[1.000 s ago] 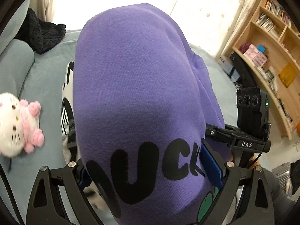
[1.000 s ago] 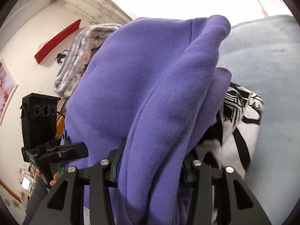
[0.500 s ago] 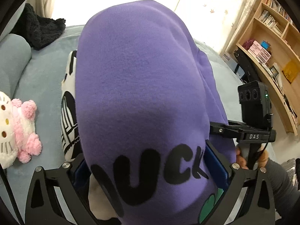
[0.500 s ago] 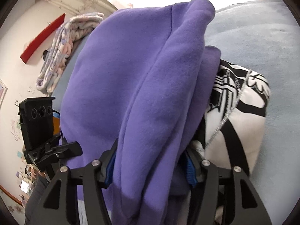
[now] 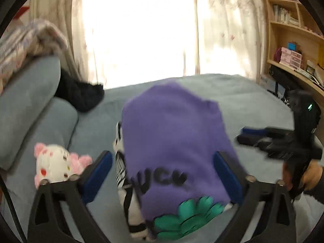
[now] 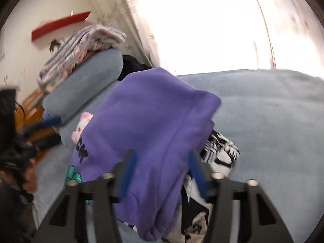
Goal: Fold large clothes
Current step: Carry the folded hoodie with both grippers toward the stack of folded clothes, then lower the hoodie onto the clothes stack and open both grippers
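Note:
A folded purple sweatshirt (image 5: 174, 133) with black letters and a green print lies on a black-and-white garment (image 5: 121, 162) on the blue-grey sofa seat (image 5: 253, 101). My left gripper (image 5: 162, 158) hovers in front of it, jaws wide but closing, pads clear of the cloth. From the right wrist view the sweatshirt (image 6: 154, 117) fills the space beyond my right gripper (image 6: 162, 158), whose jaws are closing. Seen from the left, the right gripper (image 5: 243, 134) stands just right of the sweatshirt with nothing between its fingers. The left gripper (image 6: 48, 121) shows blurred at the left edge.
A white-and-pink plush cat (image 5: 56, 166) sits left of the pile by the back cushions (image 5: 26, 105). A black fuzzy garment (image 5: 81, 95) lies at the far left corner, with a striped blanket (image 6: 81, 50) on the backrest. A wooden bookshelf (image 5: 293, 40) stands right.
Both grippers let go of the purple sweatshirt and drew back and up. The sweatshirt now rests flat on the black-and-white garment, smaller in both views.

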Demonstrator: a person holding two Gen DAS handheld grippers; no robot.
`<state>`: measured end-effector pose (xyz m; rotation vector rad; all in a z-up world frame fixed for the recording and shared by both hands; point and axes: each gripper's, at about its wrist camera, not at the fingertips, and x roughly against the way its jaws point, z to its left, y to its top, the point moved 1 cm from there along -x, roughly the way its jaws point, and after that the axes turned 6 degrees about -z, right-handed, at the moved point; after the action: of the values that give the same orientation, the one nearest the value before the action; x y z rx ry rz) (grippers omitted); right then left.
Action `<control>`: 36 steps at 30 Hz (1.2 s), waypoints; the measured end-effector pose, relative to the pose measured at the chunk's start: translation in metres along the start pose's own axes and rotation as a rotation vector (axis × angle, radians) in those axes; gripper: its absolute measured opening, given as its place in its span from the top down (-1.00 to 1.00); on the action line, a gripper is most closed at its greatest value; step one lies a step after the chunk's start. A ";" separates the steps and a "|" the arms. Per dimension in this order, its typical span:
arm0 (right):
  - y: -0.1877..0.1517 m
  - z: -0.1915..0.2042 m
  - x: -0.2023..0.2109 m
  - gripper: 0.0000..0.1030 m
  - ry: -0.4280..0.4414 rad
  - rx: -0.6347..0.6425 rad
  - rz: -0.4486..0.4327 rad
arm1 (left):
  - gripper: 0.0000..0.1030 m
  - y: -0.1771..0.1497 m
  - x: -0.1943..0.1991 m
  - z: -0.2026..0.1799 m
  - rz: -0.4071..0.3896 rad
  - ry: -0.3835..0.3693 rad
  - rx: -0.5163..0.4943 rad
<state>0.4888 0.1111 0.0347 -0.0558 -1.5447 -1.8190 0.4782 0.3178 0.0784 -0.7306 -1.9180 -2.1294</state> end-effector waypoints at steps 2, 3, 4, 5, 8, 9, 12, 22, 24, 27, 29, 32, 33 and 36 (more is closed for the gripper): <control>0.001 0.007 -0.015 0.42 -0.002 0.006 0.019 | -0.26 0.005 -0.011 -0.012 0.007 0.014 -0.028; 0.001 0.009 -0.024 0.45 -0.007 0.002 0.032 | -0.17 0.006 -0.022 -0.016 0.031 0.038 -0.046; 0.000 0.009 -0.035 0.45 -0.022 -0.001 0.052 | -0.01 0.004 -0.037 -0.019 0.072 0.080 -0.060; -0.001 0.008 -0.043 0.45 -0.042 -0.009 0.067 | 0.13 0.004 -0.049 -0.020 0.103 0.104 -0.063; -0.009 -0.005 -0.065 0.67 -0.122 -0.004 0.110 | 0.14 -0.006 -0.075 -0.015 0.149 0.194 -0.066; -0.011 -0.010 -0.069 0.72 -0.129 0.004 0.116 | 0.12 -0.008 -0.078 -0.015 0.142 0.199 -0.079; -0.013 -0.022 -0.072 0.73 -0.123 -0.010 0.124 | -0.21 -0.013 -0.088 -0.008 0.152 0.206 -0.071; -0.014 -0.029 -0.076 0.72 -0.115 -0.049 0.151 | -0.64 -0.021 -0.090 0.014 0.143 0.163 0.096; -0.014 -0.030 -0.072 0.72 -0.113 -0.060 0.154 | -0.64 -0.019 -0.085 0.009 0.143 0.174 0.091; -0.014 -0.027 -0.063 0.69 -0.121 -0.058 0.153 | -0.64 -0.016 -0.080 0.006 0.150 0.198 0.094; -0.014 -0.023 -0.055 0.65 -0.132 -0.045 0.156 | -0.64 -0.015 -0.075 0.004 0.157 0.212 0.099; -0.015 -0.017 -0.041 0.65 -0.156 -0.013 0.174 | -0.64 -0.013 -0.063 -0.002 0.179 0.235 0.103; -0.015 -0.016 -0.034 0.65 -0.157 -0.009 0.185 | -0.64 -0.013 -0.059 -0.005 0.192 0.233 0.106; -0.014 -0.012 -0.015 0.65 -0.180 0.003 0.204 | -0.65 -0.012 -0.048 -0.011 0.229 0.237 0.099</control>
<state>0.4970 0.1086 0.0127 -0.3715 -1.6014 -1.6869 0.5115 0.2998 0.0447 -0.6146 -1.7133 -1.8769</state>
